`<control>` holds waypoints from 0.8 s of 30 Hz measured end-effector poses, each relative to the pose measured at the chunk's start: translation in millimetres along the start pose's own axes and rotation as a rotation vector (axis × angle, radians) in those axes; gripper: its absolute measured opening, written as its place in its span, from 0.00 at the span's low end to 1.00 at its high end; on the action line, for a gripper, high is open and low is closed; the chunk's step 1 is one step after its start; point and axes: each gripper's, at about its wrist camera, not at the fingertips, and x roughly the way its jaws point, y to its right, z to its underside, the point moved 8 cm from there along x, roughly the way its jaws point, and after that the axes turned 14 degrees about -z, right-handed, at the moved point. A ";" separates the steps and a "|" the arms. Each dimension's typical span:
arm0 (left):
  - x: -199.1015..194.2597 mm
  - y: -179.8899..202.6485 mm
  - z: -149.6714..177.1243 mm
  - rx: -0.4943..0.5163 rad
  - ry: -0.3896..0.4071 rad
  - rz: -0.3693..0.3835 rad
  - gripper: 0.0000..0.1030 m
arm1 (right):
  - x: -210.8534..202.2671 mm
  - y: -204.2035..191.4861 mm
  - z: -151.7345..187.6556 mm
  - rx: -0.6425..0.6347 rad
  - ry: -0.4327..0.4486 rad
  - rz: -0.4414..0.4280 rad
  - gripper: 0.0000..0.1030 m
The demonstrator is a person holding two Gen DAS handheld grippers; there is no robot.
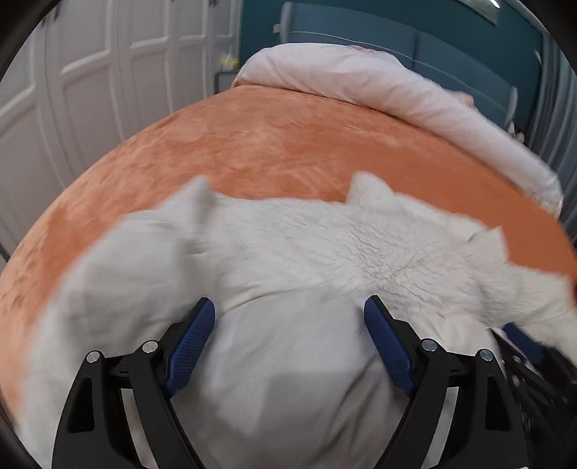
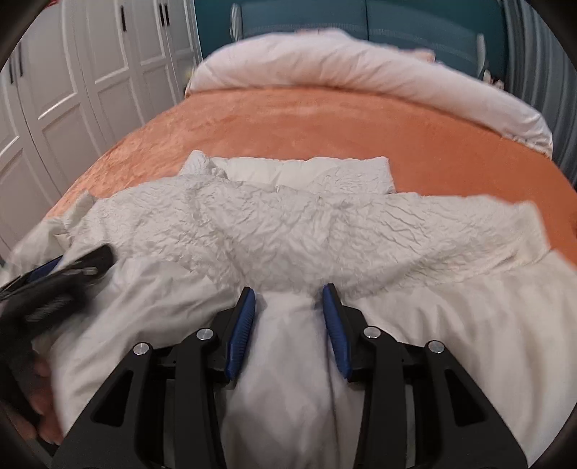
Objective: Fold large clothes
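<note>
Both claws sit on the white garment (image 2: 288,223): left claw (image 1: 288,317) wide, right claw (image 2: 288,299) pinching a fold, orange bedspread (image 2: 306,119) beyond.

Home bedroom: bed with orange blanket (image 2: 306,119), rolled pale duvet (image 2: 360,68), white panelled wardrobe doors (image 2: 72,72), teal headboard (image 1: 396,36).

An orange plush blanket (image 2: 324,119) covers a wide bed and fills the middle of both views. At the far end of the bed, a pale pink duvet (image 2: 360,68) lies rolled back in a thick bundle across the full width. Behind it stands a blue padded headboard (image 1: 414,39) against a dark teal wall (image 1: 259,25). Along the left side runs a row of white panelled wardrobe doors (image 2: 90,65) with small dark handles. Grey curtains (image 2: 541,57) hang at the far right.
</note>
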 end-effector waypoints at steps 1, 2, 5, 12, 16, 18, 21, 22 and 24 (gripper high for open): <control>-16.2 -17.1 -3.1 -0.036 0.009 0.027 0.81 | -17.7 -4.2 -4.8 0.024 0.014 -0.021 0.37; -31.3 -35.2 -5.5 -0.065 0.019 0.045 0.85 | -35.5 -11.5 -8.8 0.040 0.032 -0.054 0.37; -60.3 -98.5 0.1 -0.145 0.033 0.030 0.88 | -55.8 -31.7 -10.3 0.022 0.025 -0.084 0.37; -25.7 -165.6 84.7 -0.408 -0.264 0.099 0.88 | -2.0 -45.5 25.9 0.087 -0.131 -0.088 0.36; -14.0 -145.9 103.4 -0.405 -0.302 0.159 0.88 | 8.3 -48.9 32.3 0.023 -0.141 -0.032 0.36; -11.1 -137.3 96.5 -0.385 -0.253 0.145 0.89 | 11.3 -48.6 33.0 0.012 -0.144 -0.020 0.36; -1.6 -128.2 88.4 -0.366 -0.227 0.137 0.89 | 14.0 -48.0 32.9 0.003 -0.145 -0.007 0.37; 0.7 -124.1 86.0 -0.351 -0.223 0.131 0.89 | 14.3 -48.2 33.3 -0.002 -0.144 -0.002 0.37; 2.2 -117.0 79.4 -0.334 -0.220 0.142 0.75 | 17.2 -50.1 32.7 -0.011 -0.148 0.011 0.37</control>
